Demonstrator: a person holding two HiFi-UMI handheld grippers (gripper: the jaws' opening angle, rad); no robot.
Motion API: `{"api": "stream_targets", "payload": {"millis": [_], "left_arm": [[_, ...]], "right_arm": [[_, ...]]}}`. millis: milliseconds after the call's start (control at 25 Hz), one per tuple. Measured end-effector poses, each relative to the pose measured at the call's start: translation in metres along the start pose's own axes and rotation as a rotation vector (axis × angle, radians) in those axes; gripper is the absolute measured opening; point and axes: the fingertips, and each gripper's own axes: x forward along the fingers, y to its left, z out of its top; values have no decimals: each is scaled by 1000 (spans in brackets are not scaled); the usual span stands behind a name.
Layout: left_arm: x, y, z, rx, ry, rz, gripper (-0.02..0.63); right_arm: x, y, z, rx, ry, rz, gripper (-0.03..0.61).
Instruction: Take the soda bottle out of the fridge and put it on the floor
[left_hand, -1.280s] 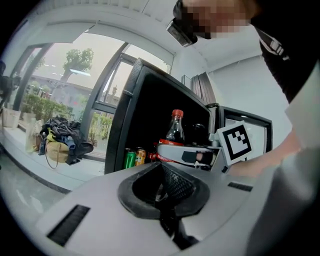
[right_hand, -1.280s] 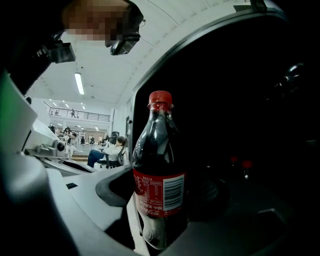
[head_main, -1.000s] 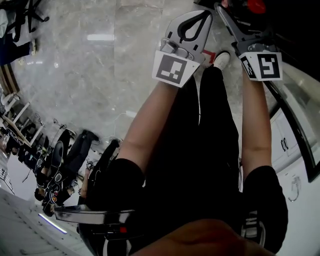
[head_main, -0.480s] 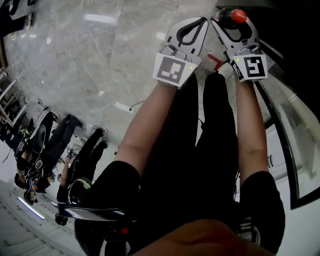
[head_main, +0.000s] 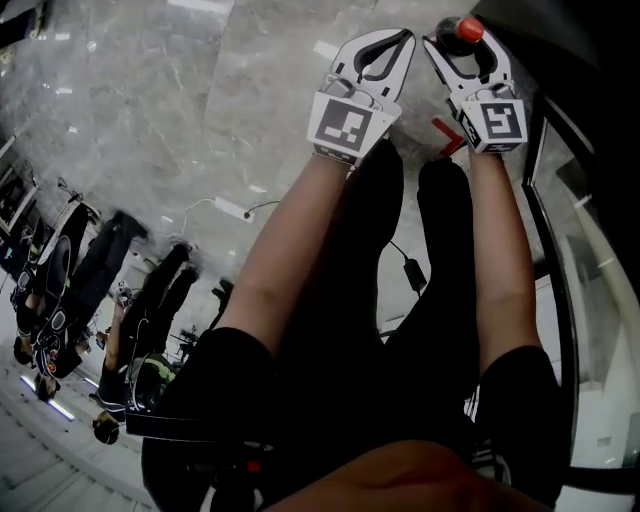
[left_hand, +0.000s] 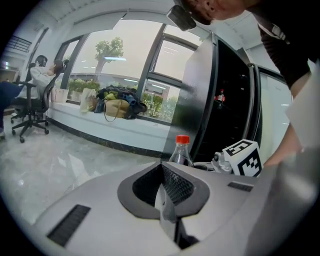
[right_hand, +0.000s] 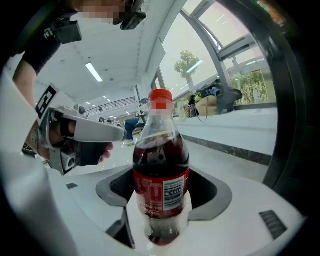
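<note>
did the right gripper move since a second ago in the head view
Yes. The right gripper, shut on the soda bottle, has shifted left, away from the fridge door frame and closer to the red floor mark.

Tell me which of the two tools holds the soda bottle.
The right tool; the soda bottle stands between its jaws. The left tool is shut and empty.

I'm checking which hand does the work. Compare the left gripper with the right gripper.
The left gripper's jaws are closed together with nothing between them. The right gripper's jaws are clamped on the soda bottle, which stands upright. In the head view, the left gripper is over the marble floor, and the right gripper is nearer the fridge. Both are white, carry a square-marker cube and point forward side by side.
</note>
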Motion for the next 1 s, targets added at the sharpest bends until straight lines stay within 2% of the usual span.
{"api": "stream_targets", "payload": {"millis": [160, 280, 440, 680, 840, 1000], "left_arm": [[14, 27, -64, -2, 28, 16, 4], [30, 35, -112, 25, 60, -8, 4], [48, 45, -159, 54, 93, -25, 3], [53, 52, -183, 52, 96, -14, 3], [49, 50, -188, 26, 102, -9, 4], [46, 52, -188, 24, 108, -1, 3]], "right_arm": [[37, -1, -85, 6, 66, 23, 314], [60, -7, -146, -2, 103, 30, 314], [88, -16, -202, -1, 128, 37, 315], [104, -28, -243, -24, 163, 23, 316], [96, -23, -272, -48, 234, 22, 315], [93, -14, -278, -89, 264, 42, 316]]}}
